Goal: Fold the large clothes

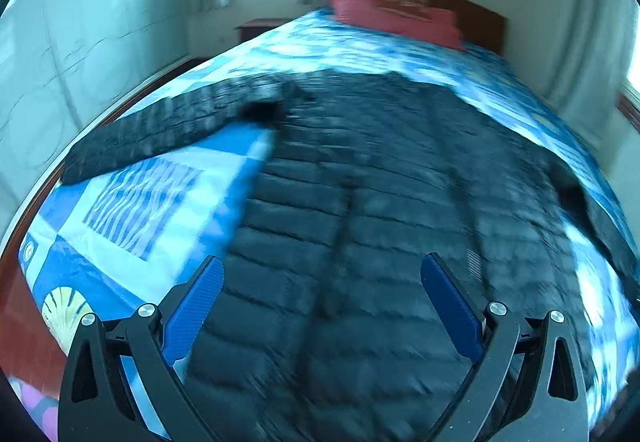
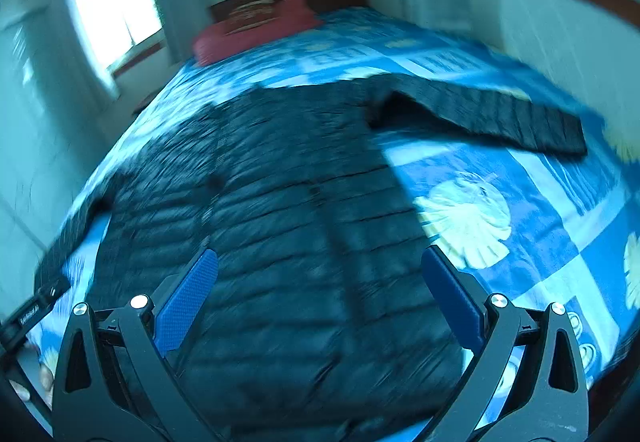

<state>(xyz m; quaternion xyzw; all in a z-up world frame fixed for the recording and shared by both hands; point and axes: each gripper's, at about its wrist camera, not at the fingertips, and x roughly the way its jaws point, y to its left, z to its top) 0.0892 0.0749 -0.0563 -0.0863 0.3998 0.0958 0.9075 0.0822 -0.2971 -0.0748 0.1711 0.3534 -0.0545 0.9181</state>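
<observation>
A dark quilted puffer jacket [image 1: 360,209] lies spread flat on the bed, also in the right wrist view [image 2: 272,209]. One sleeve [image 1: 168,129] stretches out to the left; the other sleeve [image 2: 492,113] stretches out to the right. My left gripper [image 1: 322,274] is open and empty above the jacket's lower body. My right gripper [image 2: 320,266] is open and empty above the same part. Both views are motion-blurred.
The bed has a blue and white patterned cover [image 1: 132,209] [image 2: 520,201]. A red pillow [image 1: 396,15] [image 2: 256,25] lies by the wooden headboard [image 1: 472,7]. Curtained windows [image 2: 108,1] and walls surround the bed. The bed's wooden edge [image 1: 24,294] is at the left.
</observation>
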